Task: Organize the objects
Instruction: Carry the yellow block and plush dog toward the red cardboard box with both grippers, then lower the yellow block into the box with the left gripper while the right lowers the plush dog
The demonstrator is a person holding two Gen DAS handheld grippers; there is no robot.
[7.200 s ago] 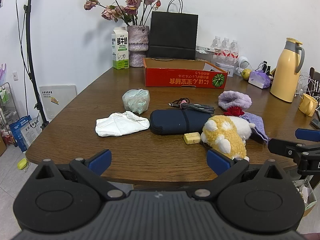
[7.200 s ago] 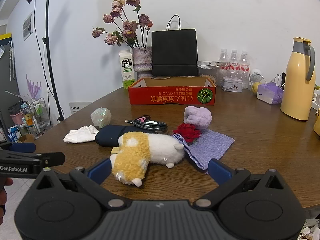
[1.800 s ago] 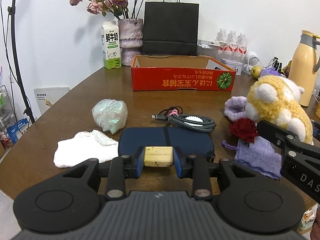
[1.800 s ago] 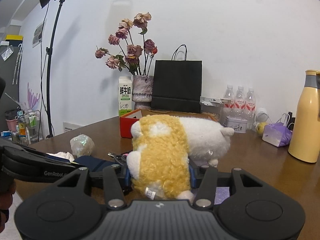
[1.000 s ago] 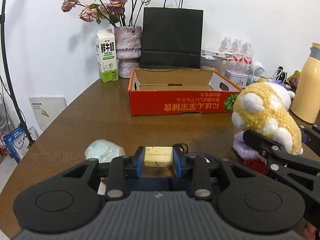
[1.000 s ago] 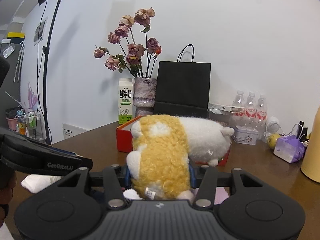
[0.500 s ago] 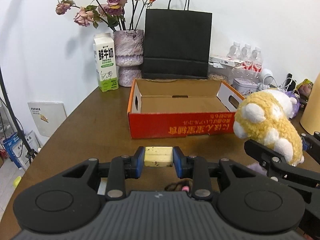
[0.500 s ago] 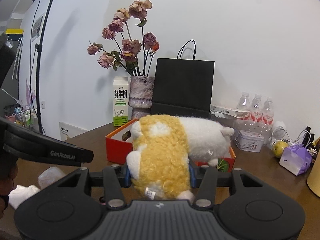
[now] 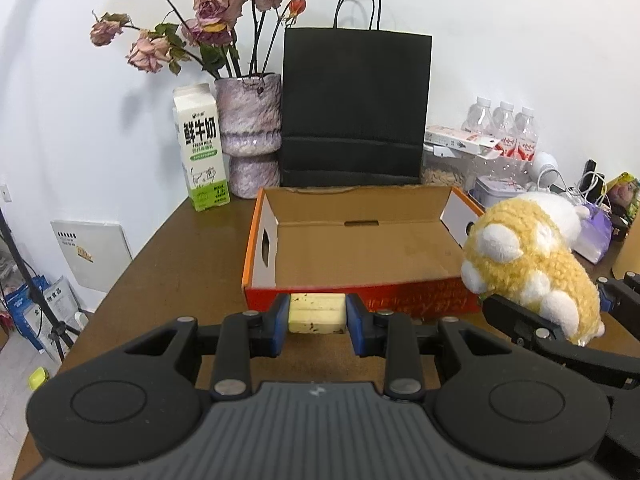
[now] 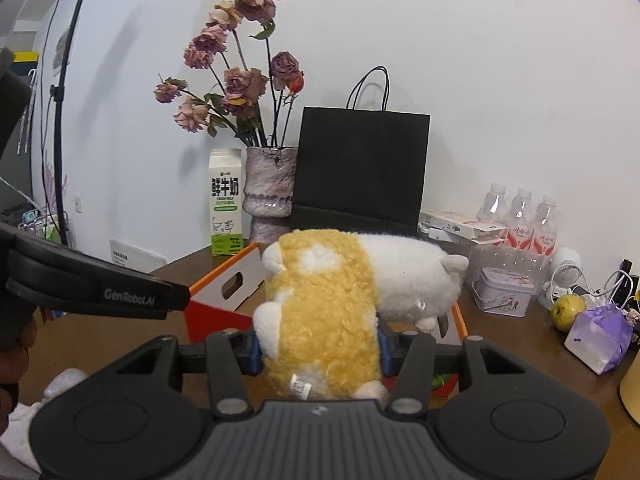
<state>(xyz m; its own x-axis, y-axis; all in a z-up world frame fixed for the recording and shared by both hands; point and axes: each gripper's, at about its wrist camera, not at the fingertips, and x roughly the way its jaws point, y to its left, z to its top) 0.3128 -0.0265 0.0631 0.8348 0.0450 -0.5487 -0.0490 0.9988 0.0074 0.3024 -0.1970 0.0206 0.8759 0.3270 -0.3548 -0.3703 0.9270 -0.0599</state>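
Standing behind red box (image 9: pixel 360 304) | black bag (image 9: pixel 356 108) | vase (image 9: pixel 250 132) | milk carton (image 9: pixel 202 152)

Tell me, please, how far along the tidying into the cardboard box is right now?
Nothing looks packed yet: the cardboard box shows only bare floor. In hand: the left claw grips a yellow block before the box's front wall, and the right claw holds the plush toy. Left: dropping both in; a white cloth lies outside the box.

A lived-in home room is suggested: a wooden tabletop (image 9: pixel 172 256) set against a white wall is crowded with a vase of dried roses (image 9: pixel 248 132), a milk carton (image 9: pixel 202 152), a black paper bag (image 9: pixel 354 108) and bottled water (image 9: pixel 506 128).
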